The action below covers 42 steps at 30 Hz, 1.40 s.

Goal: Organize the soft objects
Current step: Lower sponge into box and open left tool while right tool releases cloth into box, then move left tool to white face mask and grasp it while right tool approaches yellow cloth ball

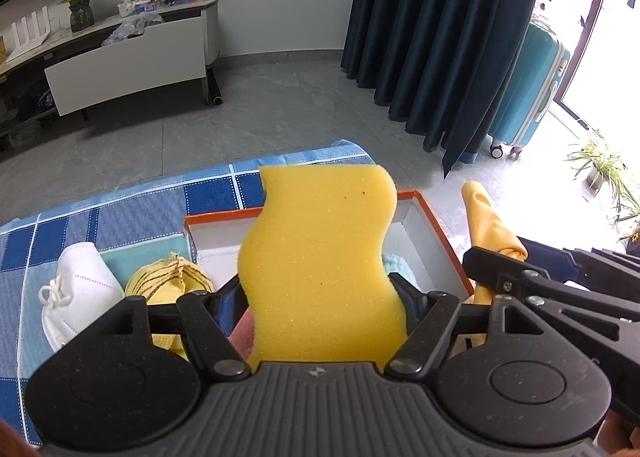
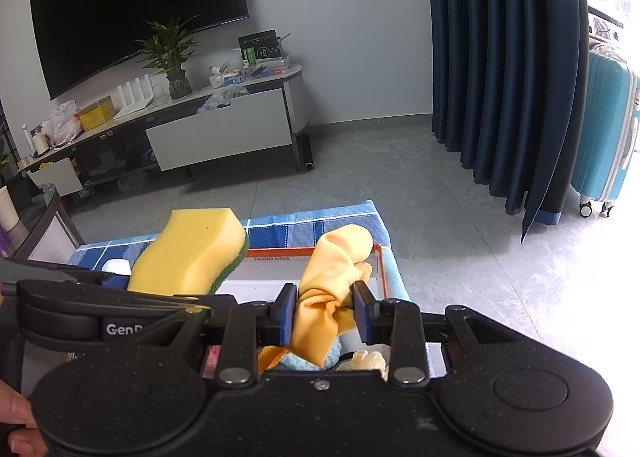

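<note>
My left gripper [image 1: 320, 293] is shut on a wavy yellow sponge [image 1: 320, 257] with a green underside, held above an orange-rimmed white box [image 1: 432, 233]. The sponge also shows in the right wrist view [image 2: 192, 249]. My right gripper [image 2: 325, 309] is shut on a crumpled orange-yellow cloth [image 2: 332, 277], held over the same box [image 2: 382, 269]; the cloth shows at the right of the left view [image 1: 490, 225]. A light blue fluffy item [image 2: 316, 361] lies in the box below. A white face mask [image 1: 80, 289] and a yellow striped knit item [image 1: 172, 281] lie on the blue checked cloth [image 1: 120, 209].
The table stands in a living room with grey tiled floor [image 1: 260, 105]. A TV stand [image 1: 128, 57] with clutter and a plant is at the back left, dark blue curtains [image 1: 440, 37] and a teal suitcase [image 1: 532, 85] at the right.
</note>
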Tool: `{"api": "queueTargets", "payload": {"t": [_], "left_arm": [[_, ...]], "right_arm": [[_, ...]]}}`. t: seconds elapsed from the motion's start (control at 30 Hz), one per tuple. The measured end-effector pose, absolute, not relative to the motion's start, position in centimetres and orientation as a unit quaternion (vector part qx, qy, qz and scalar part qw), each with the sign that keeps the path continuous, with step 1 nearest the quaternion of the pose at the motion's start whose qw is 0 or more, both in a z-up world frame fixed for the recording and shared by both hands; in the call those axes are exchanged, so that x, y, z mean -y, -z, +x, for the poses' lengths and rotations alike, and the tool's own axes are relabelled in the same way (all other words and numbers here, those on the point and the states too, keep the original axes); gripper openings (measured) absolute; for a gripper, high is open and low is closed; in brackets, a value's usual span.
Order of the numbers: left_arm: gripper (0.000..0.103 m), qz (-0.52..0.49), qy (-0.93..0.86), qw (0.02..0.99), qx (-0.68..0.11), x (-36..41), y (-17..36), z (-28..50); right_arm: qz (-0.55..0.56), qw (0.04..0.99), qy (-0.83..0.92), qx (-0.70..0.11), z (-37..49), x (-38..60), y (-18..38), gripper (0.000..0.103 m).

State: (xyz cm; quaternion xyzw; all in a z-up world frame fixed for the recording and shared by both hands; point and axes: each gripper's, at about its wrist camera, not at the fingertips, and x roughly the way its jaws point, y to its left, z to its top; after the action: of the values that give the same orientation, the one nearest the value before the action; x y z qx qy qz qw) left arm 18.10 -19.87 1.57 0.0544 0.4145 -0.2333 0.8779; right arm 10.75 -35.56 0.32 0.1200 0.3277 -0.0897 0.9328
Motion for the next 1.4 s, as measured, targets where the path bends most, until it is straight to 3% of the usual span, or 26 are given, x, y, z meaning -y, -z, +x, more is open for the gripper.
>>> {"api": "queueTargets", "payload": {"t": [0.23, 0.37, 0.4, 0.8, 1.4], "left_arm": [[0.083, 0.041, 0.228, 0.874, -0.426, 19.8, -1.2, 19.3], [0.089, 0.022, 0.228, 0.877, -0.423, 18.8, -1.9, 19.2], [0.09, 0.022, 0.227, 0.879, -0.42, 18.7, -2.0, 19.1], [0.096, 0.025, 0.194, 0.899, -0.392, 16.1, -4.2, 15.3], [0.097, 0.0, 0.117, 0.908, -0.403, 7.8, -3.1, 11.4]], "right_arm": [[0.147, 0.931, 0.093, -0.321, 11.8, 36.9, 0.3, 0.044], [0.166, 0.933, 0.088, -0.308, 11.5, 37.6, 0.0, 0.071], [0.161, 0.934, 0.092, -0.304, 11.4, 37.5, -0.2, 0.073], [0.114, 0.948, 0.095, -0.283, 8.4, 34.5, -2.8, 0.075], [0.091, 0.946, 0.044, -0.308, 6.2, 28.0, -2.7, 0.076]]}}
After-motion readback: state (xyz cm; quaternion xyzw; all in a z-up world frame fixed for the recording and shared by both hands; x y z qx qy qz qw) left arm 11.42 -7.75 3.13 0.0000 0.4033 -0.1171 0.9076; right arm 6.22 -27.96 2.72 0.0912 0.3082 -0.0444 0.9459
